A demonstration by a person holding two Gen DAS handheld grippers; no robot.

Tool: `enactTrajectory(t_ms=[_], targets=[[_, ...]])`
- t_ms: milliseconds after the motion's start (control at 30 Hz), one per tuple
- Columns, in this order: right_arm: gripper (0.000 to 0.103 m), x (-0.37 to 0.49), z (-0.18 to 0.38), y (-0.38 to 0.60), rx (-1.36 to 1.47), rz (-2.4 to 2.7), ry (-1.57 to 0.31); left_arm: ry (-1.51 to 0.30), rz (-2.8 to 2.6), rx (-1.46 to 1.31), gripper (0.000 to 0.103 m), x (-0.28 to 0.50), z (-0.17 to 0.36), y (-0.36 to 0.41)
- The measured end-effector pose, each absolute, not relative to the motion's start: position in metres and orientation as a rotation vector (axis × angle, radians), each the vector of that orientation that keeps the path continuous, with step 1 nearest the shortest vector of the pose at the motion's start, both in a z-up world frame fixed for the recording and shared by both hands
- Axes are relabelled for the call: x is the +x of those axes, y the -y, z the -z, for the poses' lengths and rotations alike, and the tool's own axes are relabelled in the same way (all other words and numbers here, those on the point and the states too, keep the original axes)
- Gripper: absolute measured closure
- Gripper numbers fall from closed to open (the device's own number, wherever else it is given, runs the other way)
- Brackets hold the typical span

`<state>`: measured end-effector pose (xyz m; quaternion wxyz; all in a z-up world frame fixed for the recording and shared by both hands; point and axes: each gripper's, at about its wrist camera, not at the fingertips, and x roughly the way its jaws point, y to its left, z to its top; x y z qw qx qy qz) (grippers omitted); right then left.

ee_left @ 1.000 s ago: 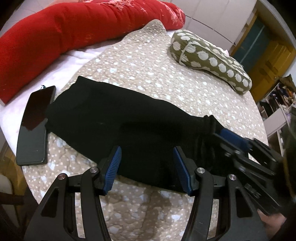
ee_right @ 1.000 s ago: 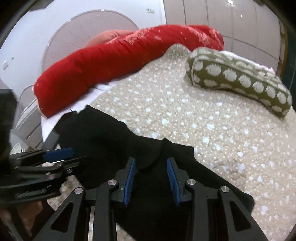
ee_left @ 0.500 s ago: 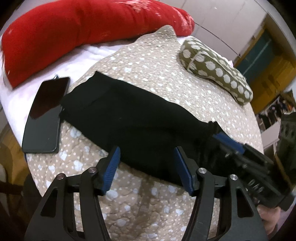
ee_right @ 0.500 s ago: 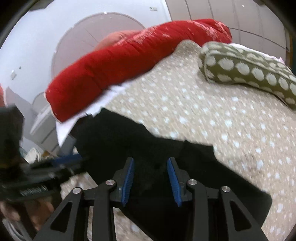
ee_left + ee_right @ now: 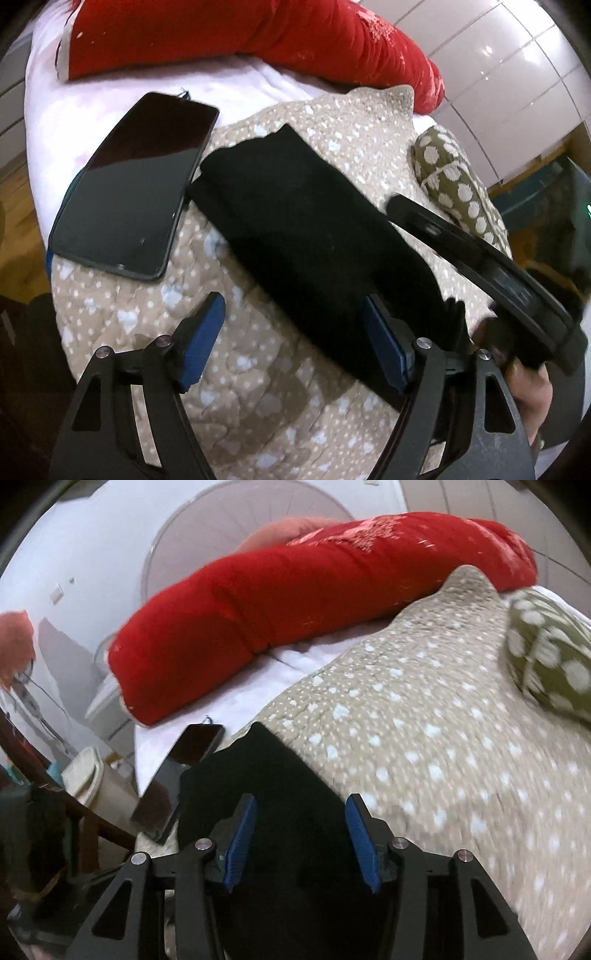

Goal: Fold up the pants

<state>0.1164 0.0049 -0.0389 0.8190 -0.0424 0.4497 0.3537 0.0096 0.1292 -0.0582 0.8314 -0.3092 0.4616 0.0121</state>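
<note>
Black pants [image 5: 295,221] lie as a long strip on the spotted quilt [image 5: 258,369], far end touching the phone [image 5: 133,195] near the bed edge. L gripper [image 5: 291,339]: jaws wide apart, near edge of the pants between them. R gripper [image 5: 301,834]: apart, over fabric. R view alone shows open quilt to the right.

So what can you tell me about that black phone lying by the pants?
The phone is a slim black slab with rounded corners and a glossy, dark screen that mirrors the room. It lies flat, face up, partly on the white sheet and partly on the dotted quilt. One long edge runs next to the end of the black pants; whether they touch is unclear. Neither gripper touches it.
</note>
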Motion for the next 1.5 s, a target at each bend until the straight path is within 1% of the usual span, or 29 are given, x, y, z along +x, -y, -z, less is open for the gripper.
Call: enactTrajectory(t_ms=[100,267,333,367,400,433,467,500,533,567,600,633,700,867,933,1000,1067,1133,1167,1267,1300,1400,1433,1467,1500], targets=[[0.054,0.135,0.049,-0.023,-0.124,-0.786,-1.005,-0.986,-0.029,-0.666,0.024,0.017,0.062,-0.129],[0.054,0.162,0.076,-0.047,-0.147,-0.860,-1.111,-0.962,-0.019,-0.706,0.007,0.027,0.067,-0.130],[0.055,0.171,0.087,-0.050,-0.100,-0.887,-1.150,-0.953,-0.021,-0.713,0.006,0.031,0.069,-0.129],[0.058,0.172,0.089,-0.049,-0.073,-0.905,-1.145,-0.949,-0.024,-0.712,0.006,0.033,0.070,-0.128],[0.070,0.171,0.089,-0.047,-0.049,-0.924,-1.130,-0.942,-0.022,-0.711,0.006,0.034,0.070,-0.128],[0.078,0.169,0.087,-0.045,-0.041,-0.933,-1.118,-0.933,-0.018,-0.706,0.006,0.035,0.070,-0.128],[0.081,0.167,0.084,-0.043,-0.035,-0.943,-1.100,-0.921,-0.015,-0.697,0.013,0.035,0.069,-0.128],[0.084,0.164,0.080,-0.041,-0.029,-0.954,-1.079,-0.914,-0.021,-0.681,0.025,0.035,0.069,-0.127],[0.086,0.161,0.074,-0.037,-0.027,-0.958,-1.056,-0.923,-0.027,-0.652,0.059,0.036,0.068,-0.127],[0.087,0.158,0.069,-0.034,-0.023,-0.956,-1.040,-0.945,-0.005,-0.640,0.074,0.039,0.068,-0.126],[0.087,0.156,0.062,-0.028,-0.009,-0.953,-1.024,-0.945,0.018,-0.639,0.075,0.040,0.066,-0.125],[0.087,0.152,0.054,-0.022,0.013,-0.955,-1.003,-0.921,0.024,-0.611,0.078,0.038,0.058,-0.122],[0.088,0.143,0.035,-0.005,0.052,-0.958,-0.950,-0.841,0.042,-0.514,0.079,0.027,0.036,-0.109],[0.088,0.109,-0.020,0.062,0.177,-0.945,-0.800,-0.647,0.182,-0.278,0.079,-0.009,-0.017,-0.049],[0.088,0.086,-0.034,0.099,0.210,-0.887,-0.738,-0.598,0.254,-0.155,0.079,-0.022,-0.024,-0.014],[0.087,0.069,-0.038,0.139,0.263,-0.805,-0.710,-0.589,0.324,-0.064,0.079,-0.030,-0.020,0.019],[0.083,0.046,-0.027,0.191,0.346,-0.666,-0.706,-0.613,0.407,-0.015,0.079,-0.035,-0.011,0.045],[0.062,0.029,-0.011,0.228,0.411,-0.565,-0.726,-0.648,0.482,0.041,0.079,-0.038,0.004,0.070],[0.061,0.019,0.003,0.252,0.455,-0.482,-0.754,-0.676,0.506,0.077,0.080,-0.038,0.014,0.082],[0.061,0.002,0.033,0.295,0.570,-0.346,-0.826,-0.753,0.544,0.172,0.079,-0.042,0.035,0.102],[0.061,-0.005,0.042,0.307,0.604,-0.311,-0.850,-0.768,0.555,0.193,0.077,-0.045,0.037,0.103],[0.060,-0.026,0.053,0.336,0.706,-0.266,-0.820,-0.809,0.627,0.153,0.065,-0.050,0.024,0.088],[0.059,-0.031,0.052,0.343,0.726,-0.265,-0.800,-0.811,0.666,0.126,0.057,-0.052,0.016,0.080],[0.058,-0.035,0.049,0.347,0.740,-0.268,-0.784,-0.802,0.685,0.109,0.043,-0.052,0.012,0.072],[0.056,-0.041,0.043,0.348,0.751,-0.279,-0.762,-0.776,0.689,0.093,0.036,-0.054,0.003,0.062]])
